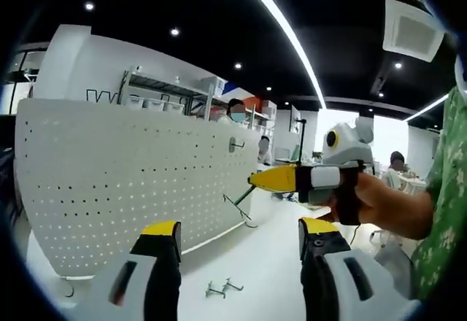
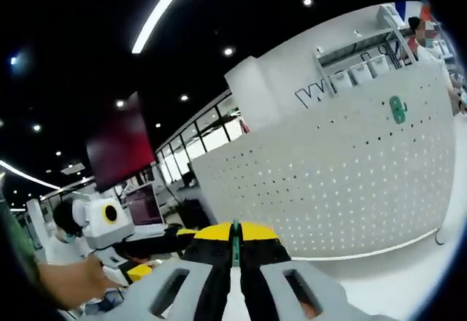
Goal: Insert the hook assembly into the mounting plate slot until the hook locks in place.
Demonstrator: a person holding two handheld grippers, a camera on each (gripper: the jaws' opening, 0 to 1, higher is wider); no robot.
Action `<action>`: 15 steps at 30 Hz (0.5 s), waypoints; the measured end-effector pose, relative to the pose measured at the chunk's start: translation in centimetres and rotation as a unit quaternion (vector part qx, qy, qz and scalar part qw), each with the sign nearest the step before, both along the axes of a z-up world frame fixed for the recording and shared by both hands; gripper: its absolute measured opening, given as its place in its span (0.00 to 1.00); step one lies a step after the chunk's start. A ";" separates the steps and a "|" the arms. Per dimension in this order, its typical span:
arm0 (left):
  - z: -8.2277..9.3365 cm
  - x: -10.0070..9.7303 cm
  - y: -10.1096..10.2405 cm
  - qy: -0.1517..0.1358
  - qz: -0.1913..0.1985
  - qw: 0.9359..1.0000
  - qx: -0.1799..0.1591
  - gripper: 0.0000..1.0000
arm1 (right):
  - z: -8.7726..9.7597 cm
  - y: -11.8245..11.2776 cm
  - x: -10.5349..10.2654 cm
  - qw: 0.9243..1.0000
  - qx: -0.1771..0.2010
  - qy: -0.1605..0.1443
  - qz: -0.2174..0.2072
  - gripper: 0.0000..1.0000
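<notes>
Left gripper (image 1: 239, 252): jaws apart, nothing between them, low over the white table (image 1: 270, 263). Right gripper (image 2: 235, 244): jaws together, clamped on the hook (image 2: 235, 246), a thin green-tinted stem sticking out between the yellow tips. In the left gripper view the right gripper (image 1: 281, 179) comes in from the right, held in a hand (image 1: 372, 200), with the hook's wire end (image 1: 237, 203) hanging off its tip, close to the pegboard face; whether it touches, I cannot tell.

Room to move: open table surface between the left jaws and the board's lower edge. The pegboard (image 1: 124, 175) stands upright on the table, curved by the lens, its right edge near the right gripper's tip. A green patterned sleeve (image 1: 441, 204) closes off the right side.

Hook: wire frame, bent, dark thin rods; fine detail too small to read.

Other items: one hook fitting (image 1: 236, 144) already on the board, upper right area; in the right gripper view it reads as a green piece (image 2: 397, 109) high on the board (image 2: 343, 190). Two loose metal hooks (image 1: 222, 288) lie on the table between the left jaws. Shelving with bins (image 1: 157, 95) stands behind the board. People sit in the background. The left gripper (image 2: 109, 222) shows at lower left of the right gripper view.
</notes>
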State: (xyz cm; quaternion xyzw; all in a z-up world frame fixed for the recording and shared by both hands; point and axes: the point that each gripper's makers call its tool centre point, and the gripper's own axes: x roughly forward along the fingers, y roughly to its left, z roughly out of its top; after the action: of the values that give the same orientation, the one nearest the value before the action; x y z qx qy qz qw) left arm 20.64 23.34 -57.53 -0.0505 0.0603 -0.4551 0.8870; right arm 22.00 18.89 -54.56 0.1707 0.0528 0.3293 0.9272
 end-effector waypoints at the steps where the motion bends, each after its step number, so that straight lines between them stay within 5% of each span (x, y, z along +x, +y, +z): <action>1: 0.1 0.0 -0.2 -0.001 -0.001 1.000 0.001 0.65 | 0.4 -0.1 -0.3 1.000 0.002 -0.005 -0.001 0.01; 5: 0.9 -0.3 -1.0 -0.005 -0.007 1.000 -0.004 0.59 | 1.2 -0.3 -1.1 1.000 0.008 -0.015 -0.001 0.01; 15: 1.6 -0.1 -1.4 0.019 -0.005 0.999 -0.027 0.27 | 2.3 -0.5 -2.0 0.999 0.018 -0.034 -0.001 0.01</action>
State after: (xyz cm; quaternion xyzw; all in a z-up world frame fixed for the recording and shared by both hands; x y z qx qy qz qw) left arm 20.51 21.91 -55.98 -0.0829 0.0648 -0.4604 0.8815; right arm 20.04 18.43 -52.30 0.1757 0.0147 0.3345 0.9258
